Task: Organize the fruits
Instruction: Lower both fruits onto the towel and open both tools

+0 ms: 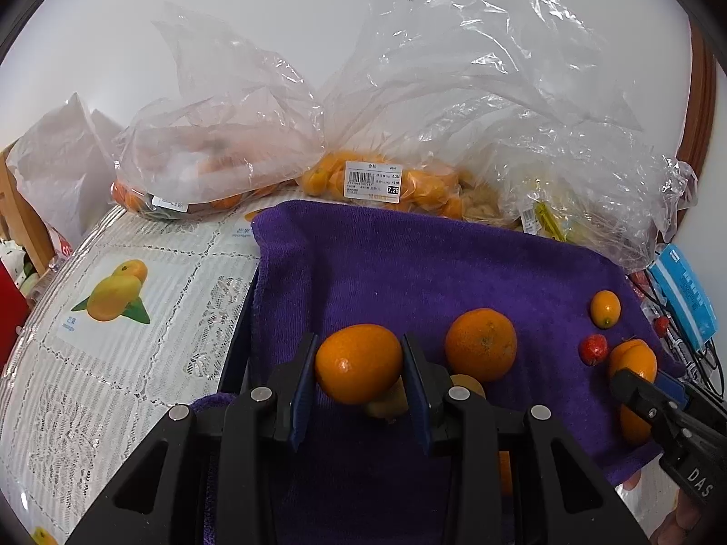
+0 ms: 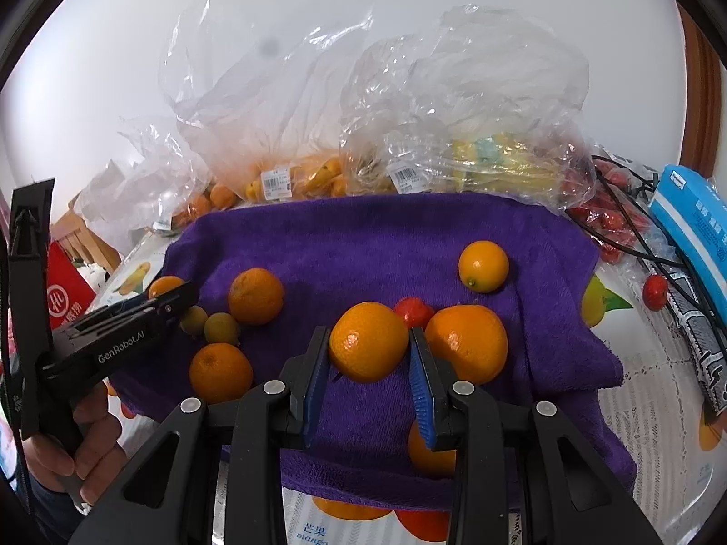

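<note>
Item: your left gripper (image 1: 359,365) — jaws closed partway onto a kumquat (image 1: 359,363), pads touching both ends, its long axis running across from pad to pad; it appears lifted clear of the purple towel (image 1: 409,263).

Item: your right gripper (image 2: 369,354) — jaws likewise clamped on an orange (image 2: 368,340), a second orange (image 2: 468,343) just beside its right pad.

Bagged kumquats (image 1: 409,186) lie straight ahead of the left gripper, past the towel's far edge, nearer that hand.

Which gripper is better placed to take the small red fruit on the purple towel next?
Probably right: the red fruit lies just beyond the right gripper; the left gripper is across the towel. Both hold oranges.
</note>
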Demonstrator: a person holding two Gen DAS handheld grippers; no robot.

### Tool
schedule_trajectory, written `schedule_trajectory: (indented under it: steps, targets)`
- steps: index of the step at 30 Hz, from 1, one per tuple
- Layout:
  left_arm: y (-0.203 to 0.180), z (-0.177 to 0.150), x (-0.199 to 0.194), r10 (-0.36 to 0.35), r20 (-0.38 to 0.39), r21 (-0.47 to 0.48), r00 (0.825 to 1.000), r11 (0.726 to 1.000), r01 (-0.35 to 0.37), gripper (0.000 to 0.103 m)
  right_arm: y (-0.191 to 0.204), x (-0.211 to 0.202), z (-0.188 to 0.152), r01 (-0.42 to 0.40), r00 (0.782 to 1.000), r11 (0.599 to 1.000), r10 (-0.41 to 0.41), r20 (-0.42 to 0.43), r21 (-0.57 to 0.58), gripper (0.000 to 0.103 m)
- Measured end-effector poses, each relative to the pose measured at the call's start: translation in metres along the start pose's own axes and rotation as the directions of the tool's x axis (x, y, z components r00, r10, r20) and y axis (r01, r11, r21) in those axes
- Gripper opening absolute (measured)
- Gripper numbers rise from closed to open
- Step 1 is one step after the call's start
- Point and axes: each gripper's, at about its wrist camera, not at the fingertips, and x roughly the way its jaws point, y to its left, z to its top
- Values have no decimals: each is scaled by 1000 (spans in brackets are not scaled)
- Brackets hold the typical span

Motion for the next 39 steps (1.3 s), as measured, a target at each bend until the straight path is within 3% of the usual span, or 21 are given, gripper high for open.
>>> schedule_trajectory:
  steps: [20,39]
  targets:
    - [-5,-2,4,17,-16,31,1000,999,-16,35,12,17,-7,19,999,998,-22,-50,-55,34]
    - [-8,-4,5,-32,-45,41,998,999,34,36,13,20,-6,32,998,998,-36,-57,-60,34]
